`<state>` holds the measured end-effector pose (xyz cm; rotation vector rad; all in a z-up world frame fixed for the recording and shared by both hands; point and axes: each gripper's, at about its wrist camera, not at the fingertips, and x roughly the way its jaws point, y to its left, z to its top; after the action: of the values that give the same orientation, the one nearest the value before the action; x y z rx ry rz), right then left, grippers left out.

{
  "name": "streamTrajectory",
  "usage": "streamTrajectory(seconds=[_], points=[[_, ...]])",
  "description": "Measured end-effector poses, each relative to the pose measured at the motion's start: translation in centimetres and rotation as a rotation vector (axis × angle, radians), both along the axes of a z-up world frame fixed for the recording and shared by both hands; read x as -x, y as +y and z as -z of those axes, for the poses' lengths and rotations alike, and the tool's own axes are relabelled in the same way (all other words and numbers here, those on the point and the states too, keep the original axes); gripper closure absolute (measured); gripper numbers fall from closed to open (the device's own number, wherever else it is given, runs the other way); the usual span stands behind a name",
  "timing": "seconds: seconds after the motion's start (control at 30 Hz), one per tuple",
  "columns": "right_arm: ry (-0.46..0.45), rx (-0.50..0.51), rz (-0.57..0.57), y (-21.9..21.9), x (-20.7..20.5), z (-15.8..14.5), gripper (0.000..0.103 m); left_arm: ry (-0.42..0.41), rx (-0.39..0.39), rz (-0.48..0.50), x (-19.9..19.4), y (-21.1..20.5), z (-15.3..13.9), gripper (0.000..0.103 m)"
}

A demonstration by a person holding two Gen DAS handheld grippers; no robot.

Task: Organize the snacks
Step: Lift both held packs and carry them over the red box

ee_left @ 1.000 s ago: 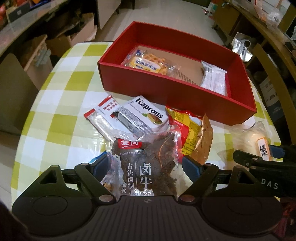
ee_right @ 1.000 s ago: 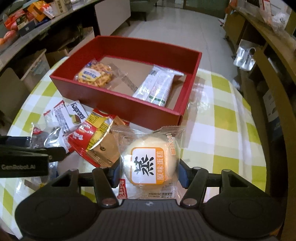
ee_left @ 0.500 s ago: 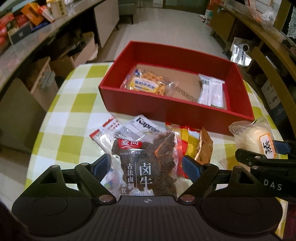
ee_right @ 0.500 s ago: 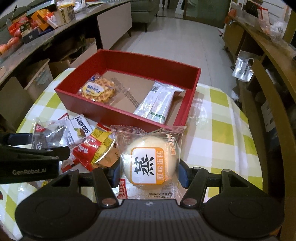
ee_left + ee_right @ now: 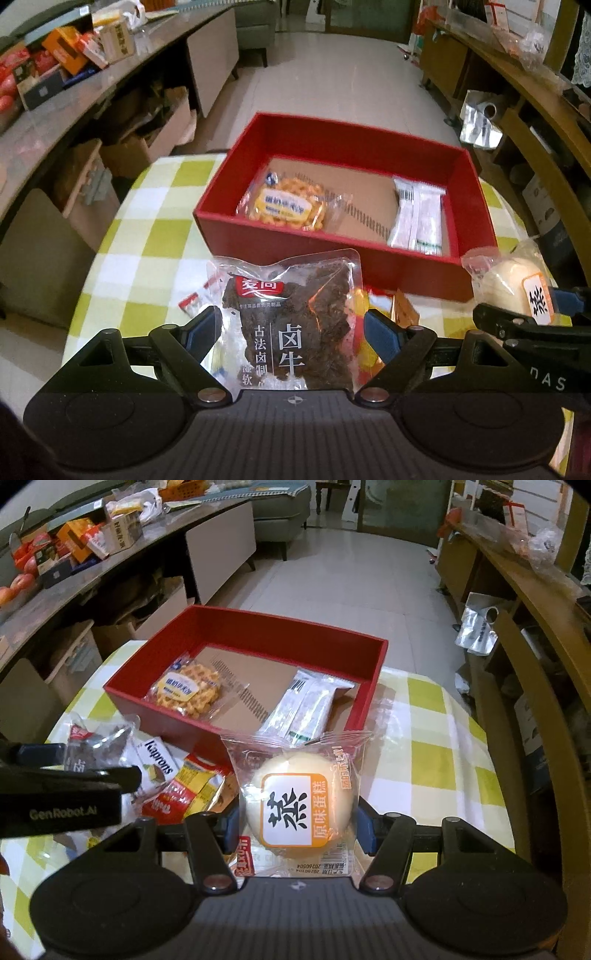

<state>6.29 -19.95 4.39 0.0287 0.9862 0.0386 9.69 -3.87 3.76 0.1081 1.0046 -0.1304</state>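
Note:
My left gripper [image 5: 291, 328] is shut on a clear pack of dark braised beef [image 5: 295, 314] and holds it above the table, in front of the red box [image 5: 332, 254]. My right gripper [image 5: 297, 819] is shut on a wrapped steamed cake [image 5: 295, 801], also lifted, near the box's front right corner. The red box [image 5: 369, 686] holds a waffle pack [image 5: 186, 692] on the left and white sachets [image 5: 310, 705] on the right. The cake also shows in the left wrist view [image 5: 513, 284].
A Kaprons pack [image 5: 157, 766] and a red-yellow snack bag [image 5: 192, 786] lie on the green-checked tablecloth [image 5: 424, 760] in front of the box. Cluttered shelves stand at left, a wooden counter [image 5: 535, 602] at right.
Both grippers have risen with their packs and drawn back, so the view looks down into the box from higher. The loose packs on the table stayed put.

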Motion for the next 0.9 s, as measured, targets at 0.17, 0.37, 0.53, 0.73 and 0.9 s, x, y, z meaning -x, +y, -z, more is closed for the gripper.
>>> streamTrajectory(seconds=[0.17, 0.37, 0.53, 0.73, 0.9], points=[[-0.012, -0.010, 0.023, -0.6, -1.0, -0.3, 0.038, -0.024, 0.006, -0.005, -1.0, -0.3, -0.6, 0.016], [-0.023, -0.017, 0.040, -1.3, -2.8, -0.4, 0.038, -0.030, 0.033, -0.022, -2.7, -0.5, -1.1, 0.016], [-0.036, -0.024, 0.058, -2.0, -5.2, -0.4, 0.038, -0.060, 0.040, -0.041, -4.9, -1.0, -1.6, 0.016], [-0.050, -0.042, 0.065, -2.4, -7.9, 0.5, 0.038, -0.060, 0.038, -0.069, -8.1, -1.5, -0.7, 0.016], [-0.068, -0.079, 0.073, -2.5, -9.9, 1.9, 0.038, -0.078, 0.029, -0.070, -10.1, -2.2, -0.3, 0.016]])
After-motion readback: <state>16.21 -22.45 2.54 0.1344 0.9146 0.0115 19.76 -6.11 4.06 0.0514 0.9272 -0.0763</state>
